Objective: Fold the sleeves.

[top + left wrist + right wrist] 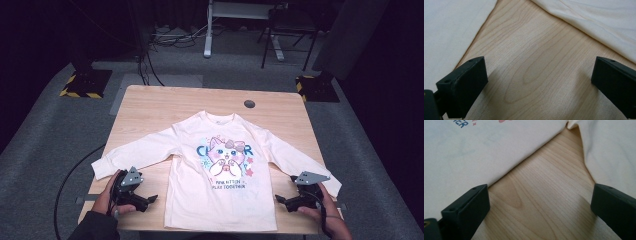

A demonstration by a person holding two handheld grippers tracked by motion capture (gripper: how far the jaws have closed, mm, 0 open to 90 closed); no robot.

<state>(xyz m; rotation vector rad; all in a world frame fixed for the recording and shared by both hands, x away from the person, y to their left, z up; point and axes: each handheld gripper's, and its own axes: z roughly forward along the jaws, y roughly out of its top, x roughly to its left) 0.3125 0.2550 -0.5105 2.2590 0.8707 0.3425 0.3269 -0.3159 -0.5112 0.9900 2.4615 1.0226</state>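
Pale long-sleeved shirt spread flat on wooden table.
Left gripper and right gripper flanking shirt's hem, jaws wide apart, gripping nothing.

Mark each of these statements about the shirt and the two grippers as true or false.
1. The shirt lies spread flat on the table, print side up. True.
2. The left gripper is clamped on a sleeve. False: its jaws stand open over bare wood, between sleeve and body.
3. The right gripper is open and holds nothing. True.
4. The shirt's print shows a dog. False: it shows a cat with a bow.
5. Both sleeves are folded across the chest. False: they stretch out to either side.
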